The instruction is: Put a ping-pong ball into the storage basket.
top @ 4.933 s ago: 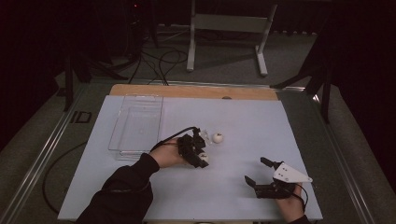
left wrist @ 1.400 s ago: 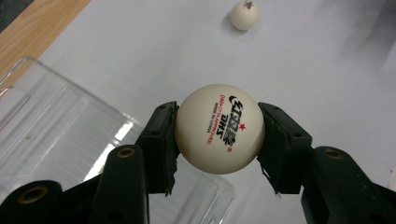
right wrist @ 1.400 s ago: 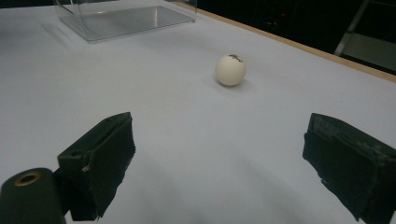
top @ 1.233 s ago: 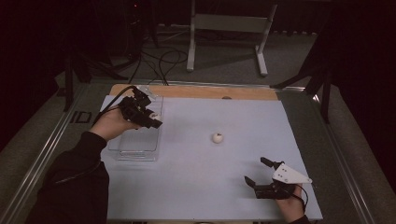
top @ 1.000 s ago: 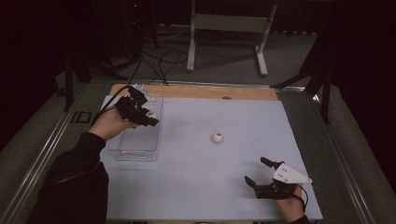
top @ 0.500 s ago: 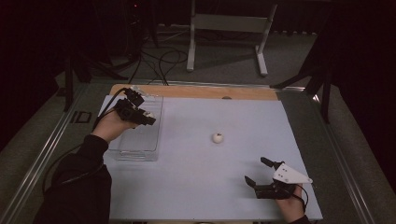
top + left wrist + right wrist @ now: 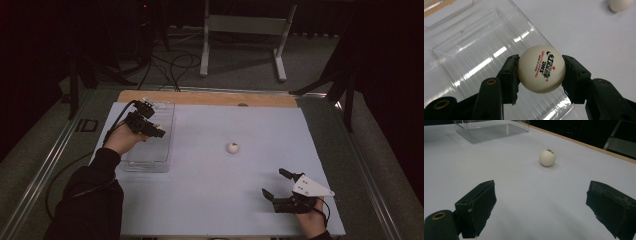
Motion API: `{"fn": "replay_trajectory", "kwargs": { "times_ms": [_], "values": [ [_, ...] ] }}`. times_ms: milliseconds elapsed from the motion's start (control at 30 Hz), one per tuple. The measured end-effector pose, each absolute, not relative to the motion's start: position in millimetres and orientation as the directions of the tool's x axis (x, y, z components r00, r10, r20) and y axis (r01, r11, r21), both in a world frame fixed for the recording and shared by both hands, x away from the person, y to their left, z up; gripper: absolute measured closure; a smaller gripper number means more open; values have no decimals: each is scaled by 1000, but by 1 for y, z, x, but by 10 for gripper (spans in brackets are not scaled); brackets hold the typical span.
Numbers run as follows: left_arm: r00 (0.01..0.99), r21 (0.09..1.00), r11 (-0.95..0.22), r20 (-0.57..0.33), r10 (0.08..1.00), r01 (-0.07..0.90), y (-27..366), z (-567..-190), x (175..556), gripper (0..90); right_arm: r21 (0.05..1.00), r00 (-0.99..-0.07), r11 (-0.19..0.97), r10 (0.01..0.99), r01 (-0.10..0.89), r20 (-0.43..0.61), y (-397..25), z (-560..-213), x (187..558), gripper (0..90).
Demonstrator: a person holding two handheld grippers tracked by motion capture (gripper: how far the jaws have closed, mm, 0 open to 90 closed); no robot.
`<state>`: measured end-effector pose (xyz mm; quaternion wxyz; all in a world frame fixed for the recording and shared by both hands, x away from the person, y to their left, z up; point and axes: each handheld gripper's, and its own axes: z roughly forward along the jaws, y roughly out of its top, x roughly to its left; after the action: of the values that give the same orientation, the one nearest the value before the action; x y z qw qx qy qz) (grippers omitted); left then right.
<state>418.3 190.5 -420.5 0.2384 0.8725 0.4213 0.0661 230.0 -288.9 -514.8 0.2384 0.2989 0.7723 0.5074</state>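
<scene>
Since the earliest frame, the left gripper has carried a ball from the middle of the table to the far left and now holds it over the clear tray; in the last half second it has hardly shifted. That ball is white, printed with black lettering and a red star, and it sits pinched between the left gripper's two black jaws, one pad pressed against each side, as the left gripper view shows it. Beneath it in that view lies the ribbed, see-through floor of the tray, with the tray's near corner just below the jaws. From the high view the tray is a long shallow box lying lengthways along the left side of the pale sheet that covers the table, and the left gripper hangs over its far half, the hand and dark sleeve reaching in from the near left. A second ball rests on the sheet near the middle, well apart from the tray and to its right; it has stayed in place throughout. At the near right the right gripper rests low by the sheet, unmoved, its jaws spread wide with nothing between them; its own view looks across the sheet to that second ball and the tray beyond.
</scene>
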Motion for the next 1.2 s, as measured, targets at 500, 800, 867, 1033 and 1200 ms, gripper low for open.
{"fn": "replay_trajectory", "kwargs": {
  "times_ms": [500,800,867,1033,1200],
  "values": [
    [625,433,-528,-113,772,731,187,-445,424,520,926,-708,306,704,220,-64,-289,-515,230,88],
    [614,409,-527,-112,781,745,184,-458,425,519,926,-708,306,704,223,-63,-289,-515,230,88],
    [616,407,-530,-110,780,744,183,-460,426,519,926,-708,306,703,221,-63,-289,-515,230,88],
    [601,388,-525,-102,792,758,183,-466,428,519,926,-709,304,703,223,-60,-289,-515,230,88],
    [592,383,-514,-117,797,767,186,-472,430,518,926,-709,304,703,223,-59,-289,-515,230,88]
  ]
}}
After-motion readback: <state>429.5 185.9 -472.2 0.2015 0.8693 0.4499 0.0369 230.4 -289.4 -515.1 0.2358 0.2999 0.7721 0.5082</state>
